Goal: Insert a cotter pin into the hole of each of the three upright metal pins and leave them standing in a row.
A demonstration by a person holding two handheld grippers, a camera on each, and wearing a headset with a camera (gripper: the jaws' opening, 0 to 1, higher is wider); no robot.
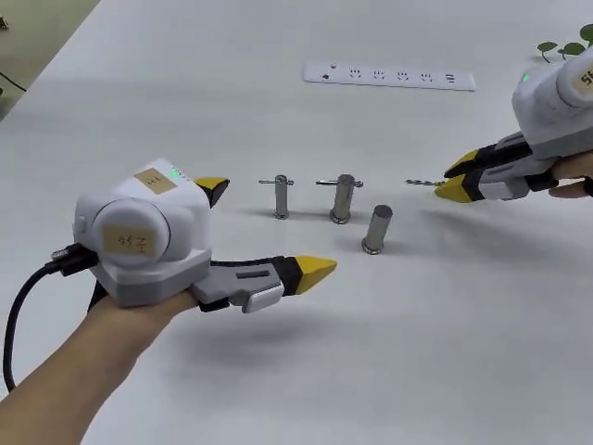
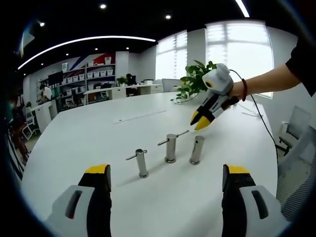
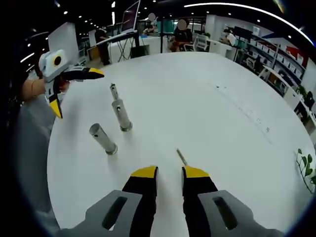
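Note:
Three metal pins stand upright on the white table [image 1: 278, 371]. The left pin [image 1: 281, 197] and the middle pin [image 1: 343, 198] each carry a cotter pin through the top hole. The bare third pin [image 1: 376, 229] stands slightly nearer me, to their right. My right gripper [image 1: 454, 178] hovers right of them, shut on a thin cotter pin [image 1: 423, 183] that points at the row; the right gripper view has this cotter pin [image 3: 181, 157] sticking out ahead of the jaws. My left gripper [image 1: 264, 229] is open, facing the pins from the left, nothing between its jaws.
A white power strip [image 1: 389, 76] lies at the far side of the table. A potted plant [image 1: 567, 42] stands at the far right corner. Desks, shelves and people fill the room beyond the table.

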